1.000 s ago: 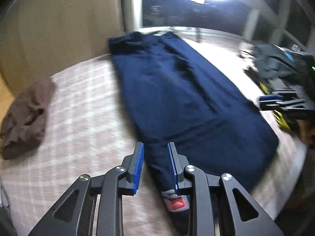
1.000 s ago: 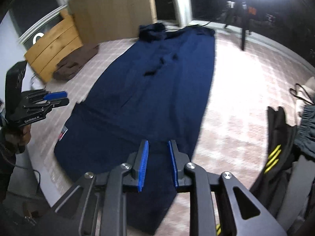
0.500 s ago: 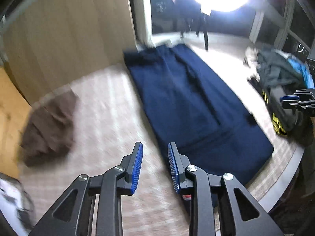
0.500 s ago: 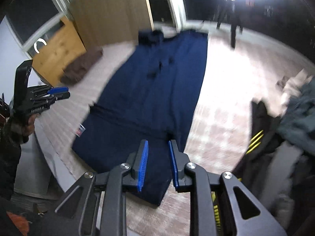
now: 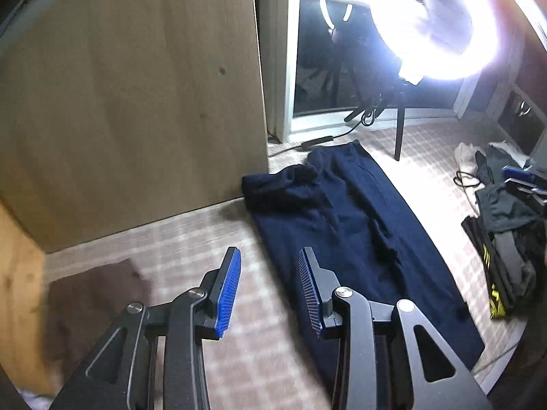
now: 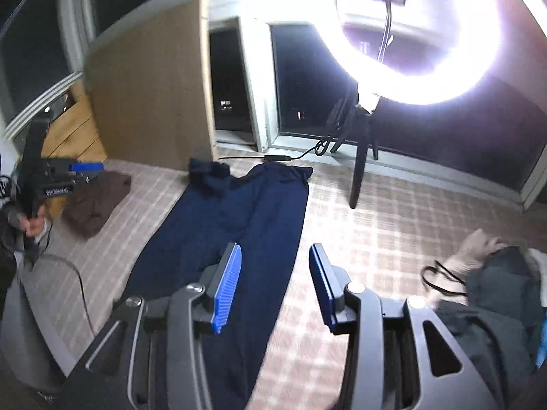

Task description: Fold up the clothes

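Checked bedspread (image 5: 191,239), navy garment (image 5: 355,225) flat

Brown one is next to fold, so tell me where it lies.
The brown garment lies on the checked carpet, left of the navy garment in both views, beside the wooden panel.

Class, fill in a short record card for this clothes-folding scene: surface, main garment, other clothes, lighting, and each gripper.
surface: checked bedcover
main garment: navy trousers laid flat lengthwise, far end bunched
other clothes: brown garment left of the trousers; dark clothes pile right of them
lighting: ring light on a stand
left gripper: jaws opening, nothing between
right gripper: jaws opening, nothing between
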`<state>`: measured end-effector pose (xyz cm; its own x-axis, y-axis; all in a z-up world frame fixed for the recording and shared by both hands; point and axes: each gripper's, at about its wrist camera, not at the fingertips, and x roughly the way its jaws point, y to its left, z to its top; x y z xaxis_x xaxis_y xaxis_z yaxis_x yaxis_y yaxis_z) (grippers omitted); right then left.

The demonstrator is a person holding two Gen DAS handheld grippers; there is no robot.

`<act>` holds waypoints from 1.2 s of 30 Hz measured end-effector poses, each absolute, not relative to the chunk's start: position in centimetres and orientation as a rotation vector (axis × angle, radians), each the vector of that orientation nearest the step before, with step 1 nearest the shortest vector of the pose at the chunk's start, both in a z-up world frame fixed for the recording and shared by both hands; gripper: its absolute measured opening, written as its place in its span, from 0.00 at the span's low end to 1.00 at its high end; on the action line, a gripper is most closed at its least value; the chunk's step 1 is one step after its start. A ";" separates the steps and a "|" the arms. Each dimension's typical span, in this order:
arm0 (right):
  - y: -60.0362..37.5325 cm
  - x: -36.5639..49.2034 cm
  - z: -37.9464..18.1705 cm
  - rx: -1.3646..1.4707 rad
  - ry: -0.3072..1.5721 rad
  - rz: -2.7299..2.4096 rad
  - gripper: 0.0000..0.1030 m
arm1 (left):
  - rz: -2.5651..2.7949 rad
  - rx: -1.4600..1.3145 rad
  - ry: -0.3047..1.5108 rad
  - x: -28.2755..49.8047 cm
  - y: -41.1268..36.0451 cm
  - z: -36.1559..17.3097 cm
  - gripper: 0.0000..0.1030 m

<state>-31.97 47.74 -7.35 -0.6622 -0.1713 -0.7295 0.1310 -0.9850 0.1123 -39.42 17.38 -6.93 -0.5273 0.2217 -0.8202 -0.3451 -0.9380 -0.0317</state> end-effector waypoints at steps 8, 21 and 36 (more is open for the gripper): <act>48.2 -42.8 -15.6 1.412 -0.195 -2.683 0.40 | 2.380 -1.402 0.227 -46.5 19.0 -14.5 0.33; 47.0 -54.0 -22.9 1.543 -0.051 -2.526 0.47 | 2.337 -1.488 0.239 -52.0 20.8 -19.4 0.38; 46.4 -58.1 -23.1 1.458 -0.056 -2.530 0.52 | 2.360 -1.432 0.190 -52.4 21.8 -18.6 0.30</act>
<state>-58.11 46.40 -23.08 -0.4832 -0.2090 -0.8502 0.1712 -0.9749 0.1423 -52.39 21.84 -18.59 -0.4136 0.2436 -0.8773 -0.3811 -0.9214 -0.0761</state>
